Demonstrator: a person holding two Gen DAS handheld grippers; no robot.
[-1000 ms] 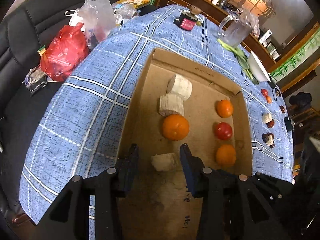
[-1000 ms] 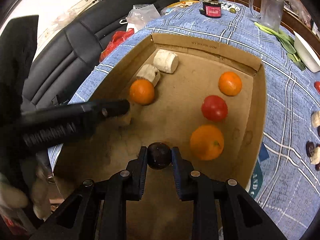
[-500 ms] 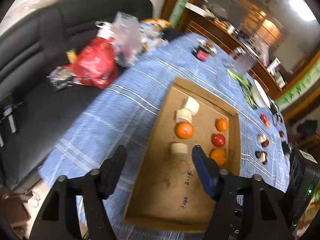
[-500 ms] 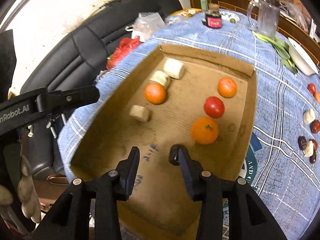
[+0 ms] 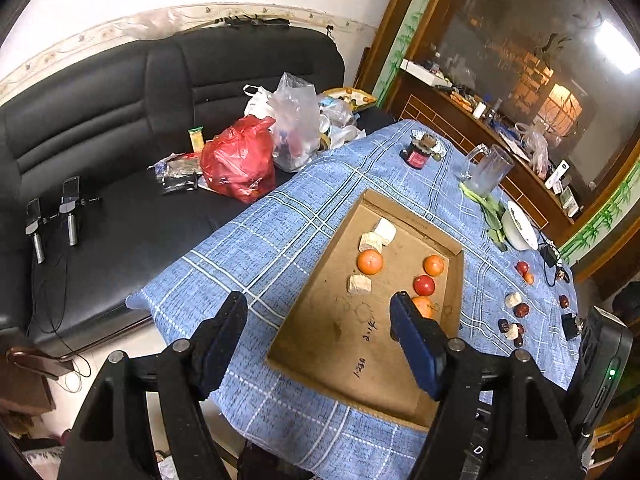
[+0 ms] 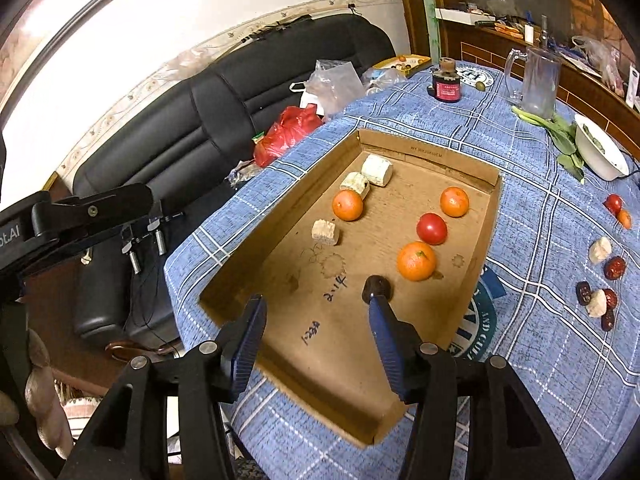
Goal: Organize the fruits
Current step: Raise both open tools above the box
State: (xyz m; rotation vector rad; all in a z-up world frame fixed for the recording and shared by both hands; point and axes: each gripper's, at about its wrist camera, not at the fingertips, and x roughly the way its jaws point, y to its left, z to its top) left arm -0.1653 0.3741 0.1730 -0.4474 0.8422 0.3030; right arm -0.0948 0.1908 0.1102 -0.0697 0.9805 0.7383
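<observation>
A shallow cardboard tray [image 6: 424, 148] [image 5: 404, 216] lies on the blue plaid tablecloth. In it are three oranges [image 6: 416, 261], a red tomato [image 6: 431, 228], three pale cut chunks [image 6: 325, 232] and a dark plum [image 6: 377, 287] beside the nearest orange. My right gripper [image 6: 316, 312] is open and empty, raised above the tray's near end, its right finger just in front of the plum. My left gripper [image 5: 320, 316] is open and empty, high above the tray's near left edge.
Loose red dates, pale chunks and small tomatoes [image 6: 600, 276] lie on the cloth right of the tray. A glass mug [image 6: 536, 80], a dark jar [image 6: 447, 84], greens and a white bowl [image 6: 600, 152] stand at the far end. A black sofa [image 5: 120, 120] with bags is left.
My right gripper opened and left the dark plum in the tray, then drew back and up. My left gripper opened wider and rose well away from the pale chunk.
</observation>
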